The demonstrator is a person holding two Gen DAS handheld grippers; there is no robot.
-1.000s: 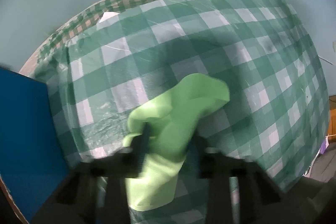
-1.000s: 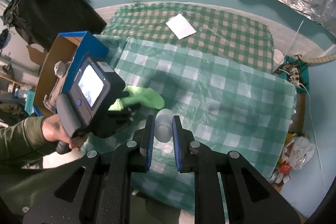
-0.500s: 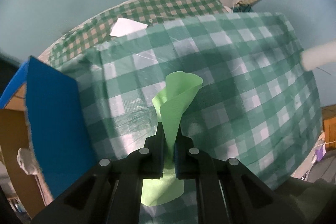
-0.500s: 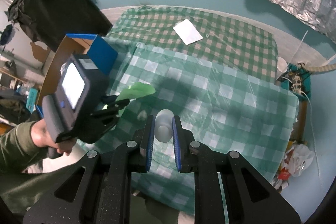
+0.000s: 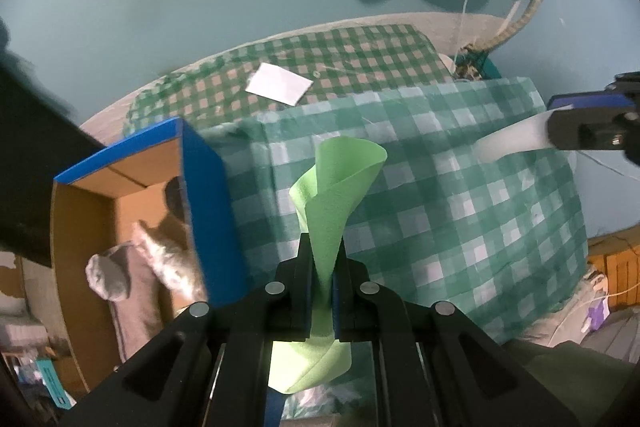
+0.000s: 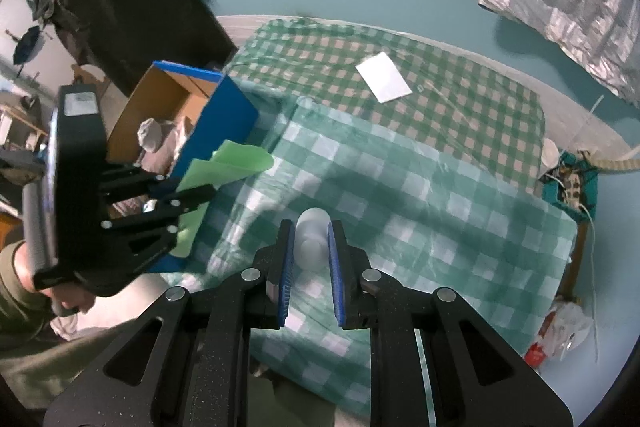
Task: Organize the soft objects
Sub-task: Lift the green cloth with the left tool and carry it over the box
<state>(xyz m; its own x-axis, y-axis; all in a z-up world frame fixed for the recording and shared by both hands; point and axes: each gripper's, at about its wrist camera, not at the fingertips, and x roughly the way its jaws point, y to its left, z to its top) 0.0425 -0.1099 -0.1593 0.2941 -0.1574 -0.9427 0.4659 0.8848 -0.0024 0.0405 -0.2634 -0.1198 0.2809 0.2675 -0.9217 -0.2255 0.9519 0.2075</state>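
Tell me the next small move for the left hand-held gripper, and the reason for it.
Probably swing the left hand-held gripper further left, over the open blue cardboard box, then open it. It is shut on the light green foam sheet, held clear of the green checked tablecloth, and grey soft items already lie inside that box.

My left gripper [image 5: 320,267] has the box [image 5: 208,195] close on its left in the frame; the box's blue wall stands between it and the soft items [image 5: 132,267] filling the floor inside. Centre and right, the checked cloth [image 5: 460,211] lies open, crossed upper right by my right gripper [image 5: 576,129].
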